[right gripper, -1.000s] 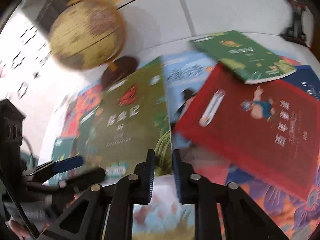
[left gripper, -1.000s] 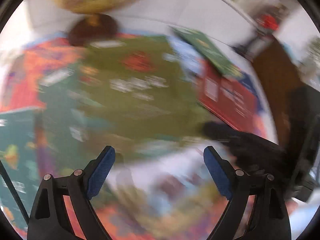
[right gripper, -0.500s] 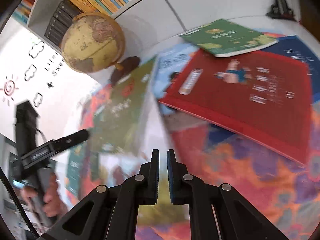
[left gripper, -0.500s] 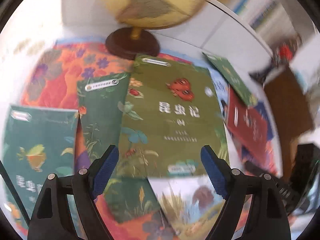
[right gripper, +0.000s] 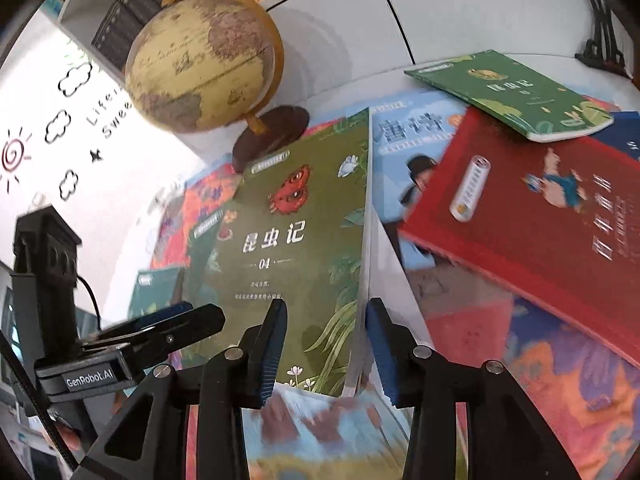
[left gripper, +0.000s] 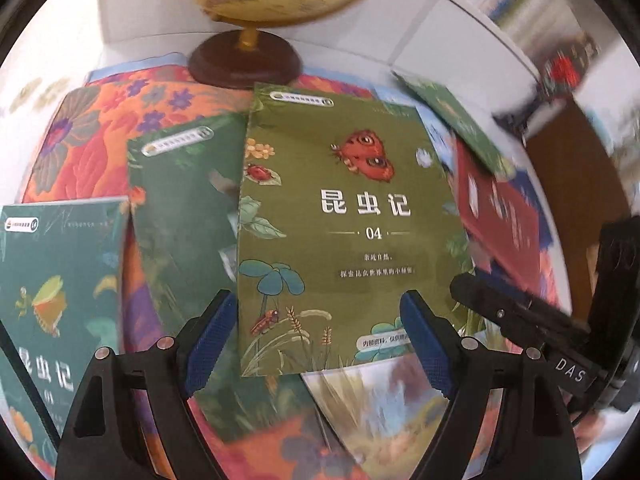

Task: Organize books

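Right tool [right gripper: 326, 346] opening astride olive book's [right gripper: 296, 248] right edge, seemingly untouched; left tool [left gripper: 316, 336] released.

Olive book [left gripper: 352, 216] — red book [right gripper: 540, 216], floral cloth [left gripper: 100, 148]

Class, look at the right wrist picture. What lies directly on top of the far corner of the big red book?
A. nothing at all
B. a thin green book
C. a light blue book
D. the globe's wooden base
B: the thin green book overlaps the far corner of the red book, while the globe stands apart, further left, and the light blue book lies under the red one.
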The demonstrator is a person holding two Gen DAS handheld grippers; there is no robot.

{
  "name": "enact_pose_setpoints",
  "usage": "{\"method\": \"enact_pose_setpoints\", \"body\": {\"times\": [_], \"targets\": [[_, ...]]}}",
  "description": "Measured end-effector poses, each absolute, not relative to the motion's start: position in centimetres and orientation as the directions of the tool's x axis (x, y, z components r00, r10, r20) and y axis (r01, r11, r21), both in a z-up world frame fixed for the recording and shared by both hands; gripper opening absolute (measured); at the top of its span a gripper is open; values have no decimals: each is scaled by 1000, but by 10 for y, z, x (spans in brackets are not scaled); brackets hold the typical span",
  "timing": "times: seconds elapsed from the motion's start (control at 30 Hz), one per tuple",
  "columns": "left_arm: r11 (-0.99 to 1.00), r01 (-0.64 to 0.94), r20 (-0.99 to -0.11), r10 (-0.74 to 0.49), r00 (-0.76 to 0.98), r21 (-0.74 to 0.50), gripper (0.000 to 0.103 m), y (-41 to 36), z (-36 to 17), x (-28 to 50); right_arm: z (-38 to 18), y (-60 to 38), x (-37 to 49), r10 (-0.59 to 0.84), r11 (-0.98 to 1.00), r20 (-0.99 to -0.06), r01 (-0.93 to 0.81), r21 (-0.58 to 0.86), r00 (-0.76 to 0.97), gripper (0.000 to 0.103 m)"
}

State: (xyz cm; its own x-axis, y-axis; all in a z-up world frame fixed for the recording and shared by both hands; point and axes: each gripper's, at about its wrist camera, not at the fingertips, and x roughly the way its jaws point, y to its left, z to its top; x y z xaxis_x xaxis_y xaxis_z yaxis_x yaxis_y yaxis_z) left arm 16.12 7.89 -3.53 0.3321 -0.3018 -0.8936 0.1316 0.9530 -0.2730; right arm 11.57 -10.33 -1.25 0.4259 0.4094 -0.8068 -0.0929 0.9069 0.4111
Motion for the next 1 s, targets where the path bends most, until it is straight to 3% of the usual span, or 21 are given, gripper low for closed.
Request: {"method": "enact_pose_setpoints", "body": {"times": [0.17, 0.3, 0.47, 0.6, 0.7, 0.77, 0.93, 1.0], "targets": [[925, 269, -903, -338, 265, -268, 82, 44, -31, 106, -15, -131, 54, 359, 933, -862, -123, 338, 357, 41], [792, 375, -841, -538, 55, -482, 82, 12, -40, 53, -30, -162, 0, 488, 873, -846, -121, 472, 217, 40], [848, 384, -876, -453, 165, -366, 82, 15, -41, 36, -32, -197, -40, 424, 905, -870, -98, 413, 251, 40], [916, 285, -883, -364, 297, -282, 82, 51, -37, 60, -34, -209, -26, 397, 915, -860, -64, 399, 320, 41], [914, 252, -887, -381, 261, -319, 81, 68, -51, 72, -34, -195, -7, 418, 907, -846, -93, 411, 331, 41], [903, 254, -889, -403, 218, -347, 72, 68, -60, 72, -34, -181, 5, 430, 902, -844, -122, 414, 321, 41], [903, 276, -876, -401, 269, -329, 68, 68, -61, 72, -33, -157, 19, 381, 925, -851, -168, 342, 362, 41], [914, 284, -883, -371, 287, -291, 61, 64, -60, 69, -35, -151, 23, 364, 931, -854, -170, 323, 373, 41]]}}
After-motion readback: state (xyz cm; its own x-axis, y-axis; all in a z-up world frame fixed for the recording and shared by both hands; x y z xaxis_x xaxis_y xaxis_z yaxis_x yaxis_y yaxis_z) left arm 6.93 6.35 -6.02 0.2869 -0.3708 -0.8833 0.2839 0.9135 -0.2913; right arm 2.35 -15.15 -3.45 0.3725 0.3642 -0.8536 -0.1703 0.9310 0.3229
